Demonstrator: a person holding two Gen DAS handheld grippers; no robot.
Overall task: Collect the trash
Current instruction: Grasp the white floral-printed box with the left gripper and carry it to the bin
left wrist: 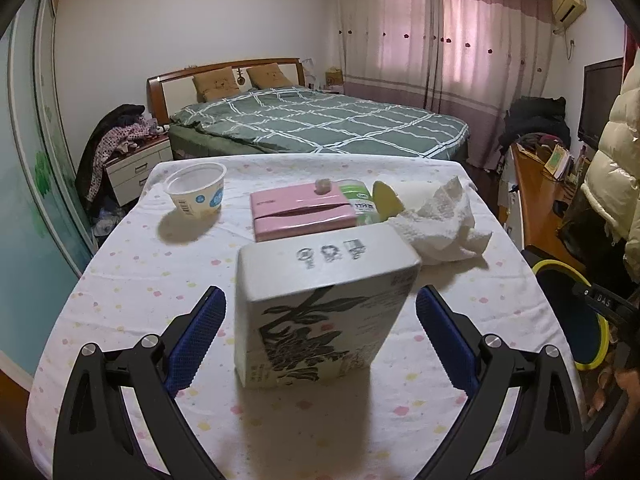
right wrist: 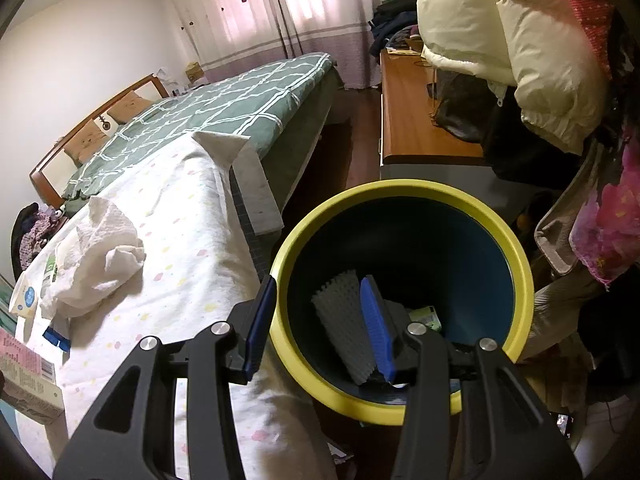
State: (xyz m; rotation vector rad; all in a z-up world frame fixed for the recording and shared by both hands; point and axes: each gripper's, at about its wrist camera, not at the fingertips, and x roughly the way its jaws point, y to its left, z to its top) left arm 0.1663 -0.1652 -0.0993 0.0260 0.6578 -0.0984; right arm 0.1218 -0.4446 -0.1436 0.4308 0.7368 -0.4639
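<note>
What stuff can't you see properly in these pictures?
- Green bottle, left wrist view: its lower part is hidden behind the pink tissue box.
- Bottom of the yellow bin, right wrist view: the right claw covers part of the trash inside.
- Print on the white carton: too blurred to read.

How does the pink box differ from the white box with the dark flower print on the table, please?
The pink box lies flat and low; the white box stands taller on one end, leaning slightly. The pink box is plain with a slot on top; the white box carries a dark floral print. The white box sits between the open left tool's fingers; the pink box lies farther off. Both rest on the dotted tablecloth.
</note>
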